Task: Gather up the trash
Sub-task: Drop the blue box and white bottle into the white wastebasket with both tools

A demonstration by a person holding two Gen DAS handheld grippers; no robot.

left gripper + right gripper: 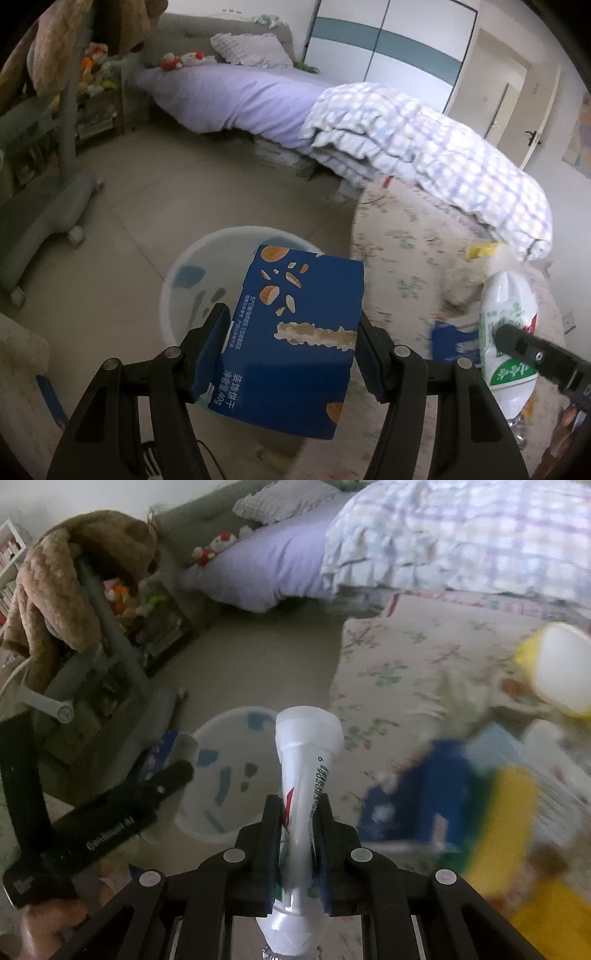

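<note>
Down at the lower centre of the left wrist view, the left gripper has its jaws clamped on a blue biscuit box, one pad on each side wall. The box hangs tilted in front of a white bin that stands on the grey floor, so its top edge covers part of the bin's rim. At the right of that frame the right gripper holds a white plastic bottle with a green label, seen against the flowered bed cover.

From the right wrist view, the jaws of the right gripper are closed tight on that white plastic bottle, squeezing its middle flat; the bottle's far end points toward the centre of the frame, just right of the white bin. The left gripper reaches in from the lower left, a hand on its handle. More packaging, blue, green and yellow, lies blurred on the flowered bed cover at the right.
</note>
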